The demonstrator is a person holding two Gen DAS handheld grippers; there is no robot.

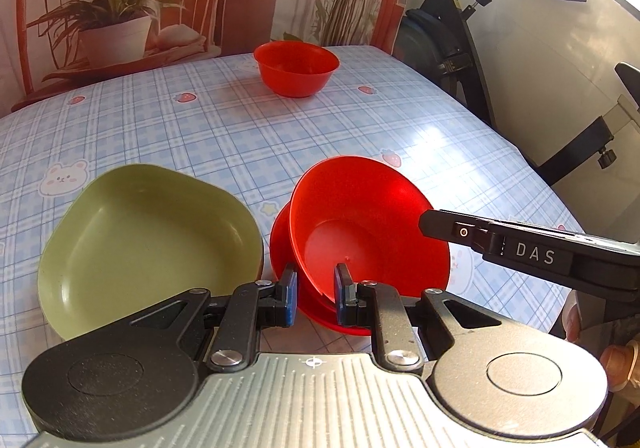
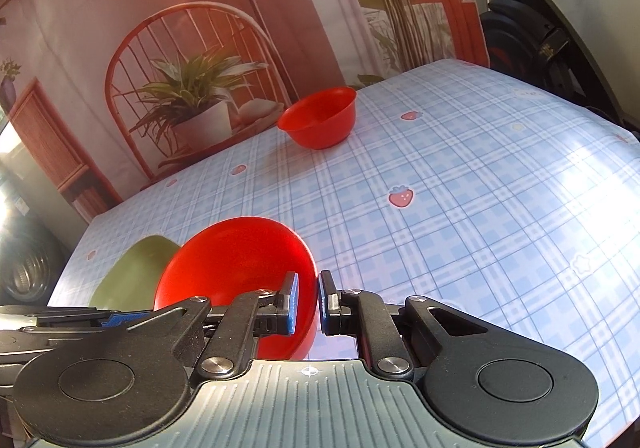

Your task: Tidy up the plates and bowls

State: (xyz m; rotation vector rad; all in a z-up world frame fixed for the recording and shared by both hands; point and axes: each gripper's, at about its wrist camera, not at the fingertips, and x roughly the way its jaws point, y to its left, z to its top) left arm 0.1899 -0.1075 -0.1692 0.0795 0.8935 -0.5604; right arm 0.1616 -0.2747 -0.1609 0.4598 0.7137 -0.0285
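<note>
A red bowl (image 1: 360, 224) is tilted, resting in a second red bowl (image 1: 288, 272) on the table. My right gripper (image 2: 307, 302) is shut on the tilted bowl's (image 2: 240, 260) rim; its fingers also show in the left wrist view (image 1: 520, 248). My left gripper (image 1: 316, 296) stands partly open, with the near rims of both red bowls between its pads. A green heart-shaped plate (image 1: 148, 244) lies to the left, also seen in the right wrist view (image 2: 132, 276). A third red bowl (image 1: 296, 67) stands upright at the far edge and shows in the right wrist view (image 2: 320, 119).
The table (image 1: 200, 135) has a blue plaid cloth. An exercise bike (image 1: 460, 27) stands past its right edge. A printed backdrop with a chair and plant (image 1: 112, 15) hangs behind the far edge.
</note>
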